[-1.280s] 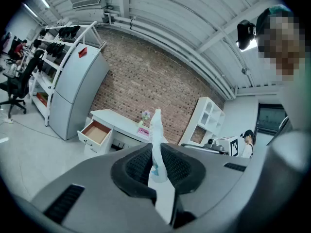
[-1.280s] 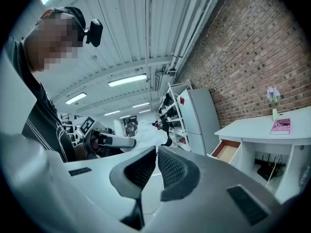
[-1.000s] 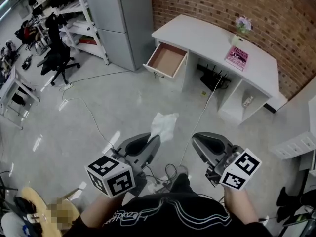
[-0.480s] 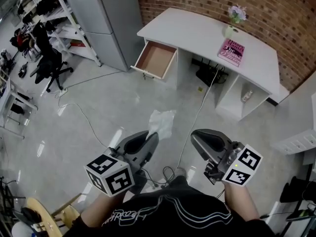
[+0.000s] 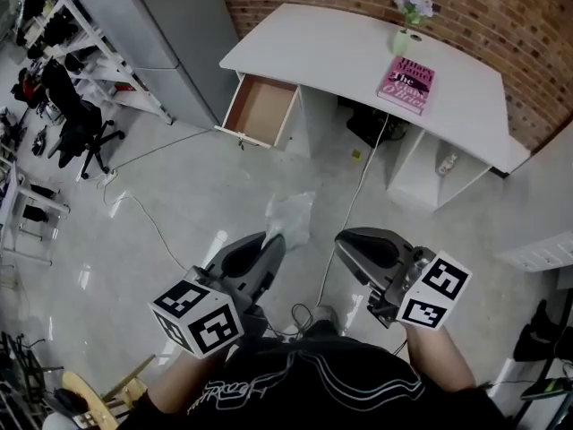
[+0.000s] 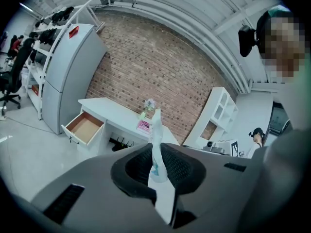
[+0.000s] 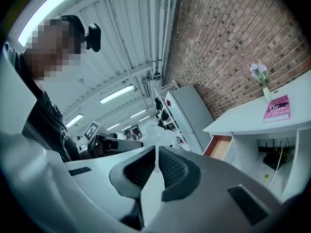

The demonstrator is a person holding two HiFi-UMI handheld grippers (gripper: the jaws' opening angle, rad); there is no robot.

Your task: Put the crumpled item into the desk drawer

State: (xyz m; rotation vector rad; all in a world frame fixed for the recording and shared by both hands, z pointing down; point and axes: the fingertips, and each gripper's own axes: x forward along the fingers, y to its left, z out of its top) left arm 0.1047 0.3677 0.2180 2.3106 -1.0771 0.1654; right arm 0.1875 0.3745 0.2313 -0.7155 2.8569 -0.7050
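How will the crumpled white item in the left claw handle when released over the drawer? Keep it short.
Likely floppy: the crumpled item is a thin wrinkled strip pinched in the left claw. Probably very light: it looks thin and partly see-through. It may drift or cling rather than drop straight into the open drawer.

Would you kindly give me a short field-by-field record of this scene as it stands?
left gripper: shut on the crumpled item, which hangs over the floor, short of the desk
right gripper: shut, nothing between its jaws
drawer: pulled open, nothing visible inside
desk: white, carrying a pink book and a flower vase
progress: item not yet in the drawer
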